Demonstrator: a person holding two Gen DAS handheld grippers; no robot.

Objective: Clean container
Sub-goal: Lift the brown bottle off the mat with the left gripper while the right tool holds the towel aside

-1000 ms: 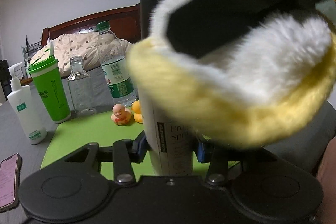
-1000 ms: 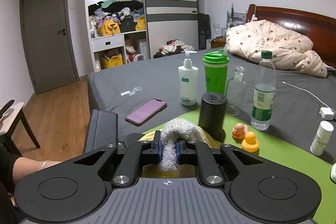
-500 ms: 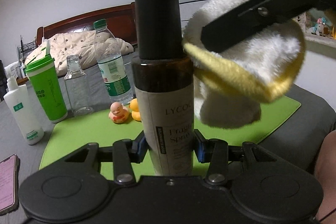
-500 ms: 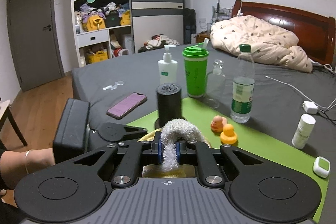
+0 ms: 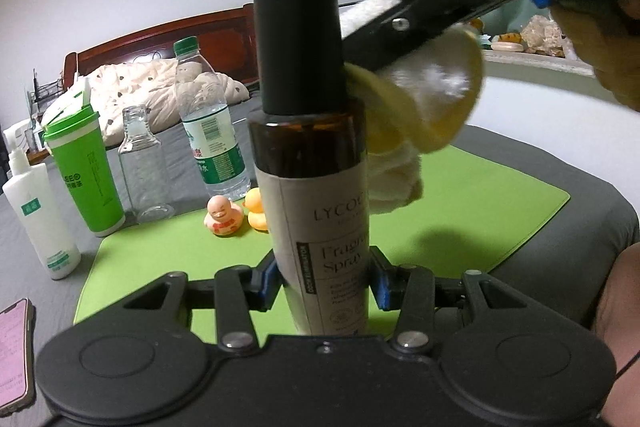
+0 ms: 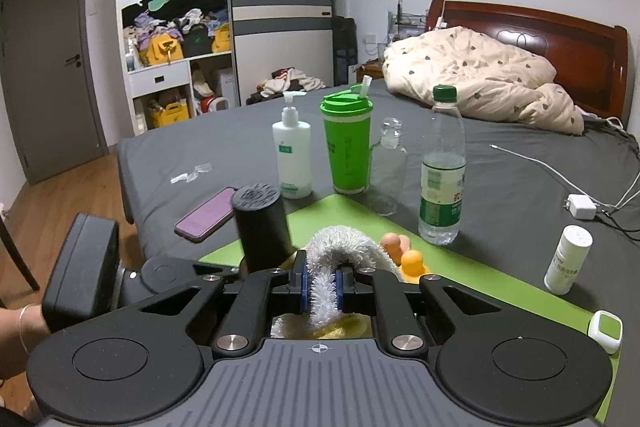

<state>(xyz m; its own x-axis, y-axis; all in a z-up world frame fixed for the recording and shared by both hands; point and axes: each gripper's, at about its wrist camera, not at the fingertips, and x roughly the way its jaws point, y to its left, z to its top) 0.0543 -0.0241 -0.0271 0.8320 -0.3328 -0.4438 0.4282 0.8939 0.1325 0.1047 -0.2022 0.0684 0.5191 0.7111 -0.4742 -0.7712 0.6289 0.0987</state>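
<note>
A brown spray bottle (image 5: 316, 163) with a black cap (image 5: 298, 35) and a grey label stands upright between my left gripper's (image 5: 322, 279) blue pads, which are shut on it. My right gripper (image 6: 319, 287) is shut on a fluffy white and yellow cloth (image 6: 334, 267). In the left wrist view that cloth (image 5: 424, 107) presses against the bottle's right shoulder, just under the cap. From the right wrist view the black cap (image 6: 260, 223) sits just left of the cloth.
A green mat (image 5: 480, 211) lies on the grey bed. Behind it stand a white pump bottle (image 5: 38, 211), a green tumbler (image 5: 86, 171), a clear glass bottle (image 5: 144, 167), a water bottle (image 5: 208, 131) and two rubber ducks (image 5: 236, 215). A pink phone (image 6: 208, 213) lies left.
The cloth has gone from covering the bottle's cap down to its right side, and now rests against the shoulder. The left gripper keeps its hold on the bottle.
</note>
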